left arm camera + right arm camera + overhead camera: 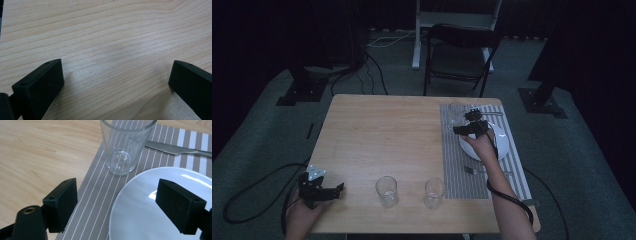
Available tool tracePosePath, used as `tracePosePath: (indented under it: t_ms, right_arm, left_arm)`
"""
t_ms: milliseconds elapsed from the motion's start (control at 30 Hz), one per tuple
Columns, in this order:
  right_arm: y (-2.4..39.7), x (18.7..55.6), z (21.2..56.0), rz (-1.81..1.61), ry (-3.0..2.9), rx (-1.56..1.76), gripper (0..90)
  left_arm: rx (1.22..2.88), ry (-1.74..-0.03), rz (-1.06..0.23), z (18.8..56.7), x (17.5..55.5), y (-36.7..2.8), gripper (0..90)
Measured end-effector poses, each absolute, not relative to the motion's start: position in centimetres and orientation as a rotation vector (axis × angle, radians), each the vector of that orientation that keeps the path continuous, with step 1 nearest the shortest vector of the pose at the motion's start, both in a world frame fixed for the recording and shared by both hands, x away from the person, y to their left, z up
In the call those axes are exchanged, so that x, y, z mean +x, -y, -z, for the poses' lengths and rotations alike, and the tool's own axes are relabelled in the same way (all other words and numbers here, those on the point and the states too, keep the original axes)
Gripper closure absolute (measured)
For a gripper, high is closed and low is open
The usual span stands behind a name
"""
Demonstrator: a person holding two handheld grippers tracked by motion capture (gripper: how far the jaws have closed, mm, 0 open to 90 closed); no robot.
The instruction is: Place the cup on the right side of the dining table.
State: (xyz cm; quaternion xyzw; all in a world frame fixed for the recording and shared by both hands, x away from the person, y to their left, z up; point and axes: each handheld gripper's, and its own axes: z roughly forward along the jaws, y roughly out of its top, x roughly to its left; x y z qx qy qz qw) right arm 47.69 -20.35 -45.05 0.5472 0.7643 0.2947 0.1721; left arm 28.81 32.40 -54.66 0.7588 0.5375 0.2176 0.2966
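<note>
My right gripper (460,130) hovers open over the left edge of a white plate (502,145) on a striped placemat (457,170). In the right gripper view, the gripper (117,202) has nothing between its jaws; an empty clear glass (126,145) stands upright just ahead of them on the placemat (95,195), beside the plate (150,207). That glass (456,112) sits at the mat's far left corner. My left gripper (337,190) rests open near the table's front left corner, over bare wood (112,37), with its jaws wide apart (117,75).
Two more empty glasses (387,191) (434,192) stand near the front edge of the wooden table (377,130). A knife (175,148) lies beyond the plate, and a fork (472,171) lies on the mat's near side. A black chair (459,57) stands behind the table.
</note>
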Motion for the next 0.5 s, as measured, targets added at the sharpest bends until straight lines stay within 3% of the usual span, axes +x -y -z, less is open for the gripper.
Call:
tracePosePath:
  t_ms: [500]
  right_arm:
    - [21.5,45.1,46.0,-0.849,-2.174,1.546,17.6]
  left_arm:
    - [2.018,-1.429,-0.579,54.7,28.8,-32.4,0.2]
